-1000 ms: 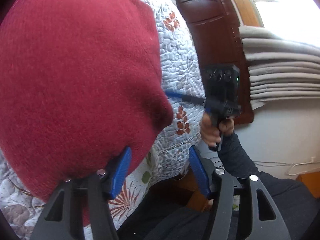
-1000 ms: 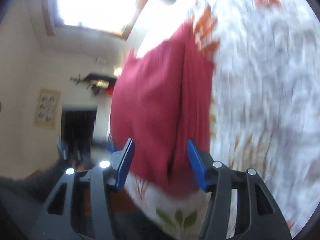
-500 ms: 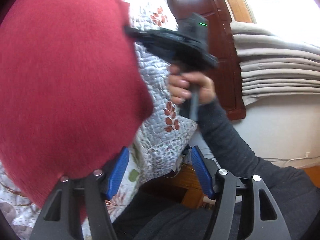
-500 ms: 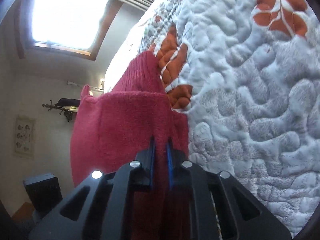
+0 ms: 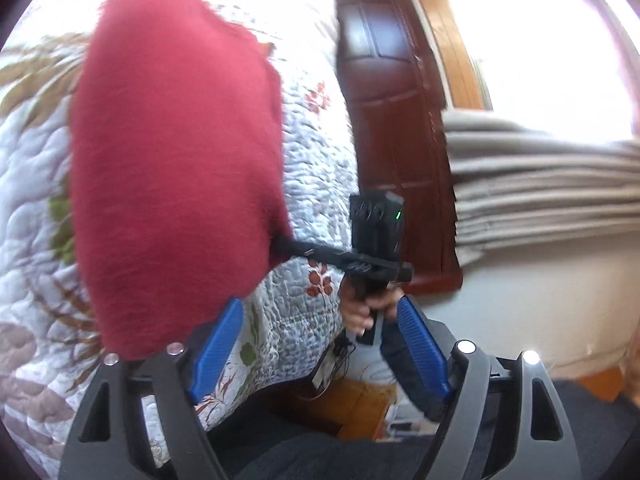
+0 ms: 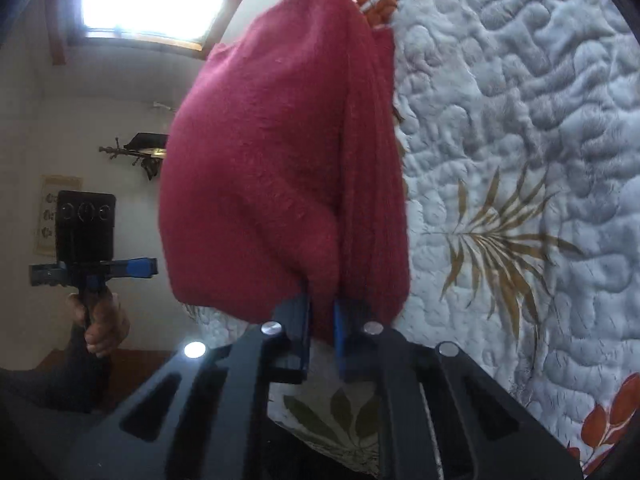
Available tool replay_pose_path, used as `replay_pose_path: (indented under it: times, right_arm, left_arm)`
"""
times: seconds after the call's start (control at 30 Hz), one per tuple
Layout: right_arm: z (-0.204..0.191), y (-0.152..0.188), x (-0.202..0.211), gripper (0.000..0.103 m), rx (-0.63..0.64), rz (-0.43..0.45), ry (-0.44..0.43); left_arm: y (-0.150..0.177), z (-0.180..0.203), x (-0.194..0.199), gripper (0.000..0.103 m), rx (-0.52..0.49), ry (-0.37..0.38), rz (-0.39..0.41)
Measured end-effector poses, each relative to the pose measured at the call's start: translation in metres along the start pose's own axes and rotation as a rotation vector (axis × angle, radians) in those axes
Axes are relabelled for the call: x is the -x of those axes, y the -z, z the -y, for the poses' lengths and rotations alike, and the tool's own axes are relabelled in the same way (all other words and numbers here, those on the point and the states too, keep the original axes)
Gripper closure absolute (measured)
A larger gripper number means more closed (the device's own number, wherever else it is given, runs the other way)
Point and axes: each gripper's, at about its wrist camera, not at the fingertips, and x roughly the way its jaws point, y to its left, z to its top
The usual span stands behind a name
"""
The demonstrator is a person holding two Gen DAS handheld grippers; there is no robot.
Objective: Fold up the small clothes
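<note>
your right tool (image 6: 322,316) is clamped on the near edge of the red cloth (image 6: 280,168), having closed on it half a second ago, and now lifts that edge off the bed (image 6: 520,120). your left tool (image 5: 320,354) gapes wide, empty, beside the cloth. the fold has begun; carry the edge across.

Black grippers (image 5: 320,354) (blue pads (image 5: 420,348)), dark sleeve (image 5: 404,368)
</note>
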Motion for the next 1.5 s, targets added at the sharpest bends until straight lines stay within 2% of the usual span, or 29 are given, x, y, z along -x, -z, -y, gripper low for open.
replay_pose_path:
  times: [0.07,0.17,0.27,0.33,0.37,0.47,0.53,0.57,0.63,0.77,0.9,1.1,1.33,1.37,1.43,1.5]
  right_arm:
    - [0.022,0.004,-0.003,0.096,-0.088,0.013,-0.023]
    - [0.013,0.012,0.008,0.095,-0.065,0.031,-0.082]
    - [0.004,0.014,0.023,0.094,-0.061,0.061,-0.108]
    - [0.008,0.013,0.032,0.084,-0.076,0.068,-0.11]
    - [0.01,0.013,0.035,0.082,-0.088,0.073,-0.115]
    - [0.016,0.008,0.042,0.062,-0.115,0.083,-0.14]
    - [0.03,0.003,0.051,0.02,-0.145,0.103,-0.19]
    - [0.031,-0.001,0.054,0.016,-0.158,0.12,-0.222]
    - [0.042,-0.014,0.056,0.013,-0.176,0.113,-0.296]
    - [0.053,-0.053,0.042,0.012,-0.203,0.09,-0.348]
    - [0.056,-0.1,0.028,0.012,-0.2,0.053,-0.38]
    - [0.046,-0.145,0.006,0.011,-0.161,-0.025,-0.378]
    - [0.003,-0.149,-0.012,0.011,-0.033,-0.079,-0.371]
    - [0.009,-0.151,-0.012,0.012,-0.049,-0.073,-0.368]
    - [0.027,-0.148,-0.008,0.02,-0.12,-0.063,-0.383]
    - [0.022,-0.148,-0.01,0.02,-0.112,-0.066,-0.389]
  left_arm:
    - [0.005,-0.004,0.008,0.024,0.02,-0.002,0.023]
    - [0.014,-0.003,0.026,0.023,0.023,-0.012,0.053]
    - [0.023,-0.009,0.047,0.019,0.035,-0.026,0.097]
    - [0.031,-0.015,0.057,0.014,0.056,-0.065,0.141]
    - [0.034,-0.019,0.06,0.012,0.071,-0.071,0.157]
    - [0.039,-0.031,0.068,0.011,0.112,-0.104,0.202]
    - [0.041,-0.035,0.068,0.009,0.128,-0.136,0.21]
    - [0.041,-0.038,0.067,0.007,0.13,-0.155,0.204]
    - [0.037,-0.042,0.06,0.006,0.126,-0.191,0.187]
    - [0.022,-0.051,0.04,0.006,0.127,-0.21,0.141]
    - [0.009,-0.054,0.021,0.006,0.094,-0.227,0.104]
    - [-0.001,-0.064,-0.005,0.006,0.078,-0.179,0.067]
    - [0.0,-0.075,-0.019,0.006,0.074,-0.08,0.059]
    - [-0.002,-0.077,-0.02,0.006,0.078,-0.071,0.062]
    - [-0.004,-0.084,-0.021,0.006,0.093,-0.067,0.066]
    - [-0.007,-0.088,-0.023,0.006,0.112,-0.071,0.072]
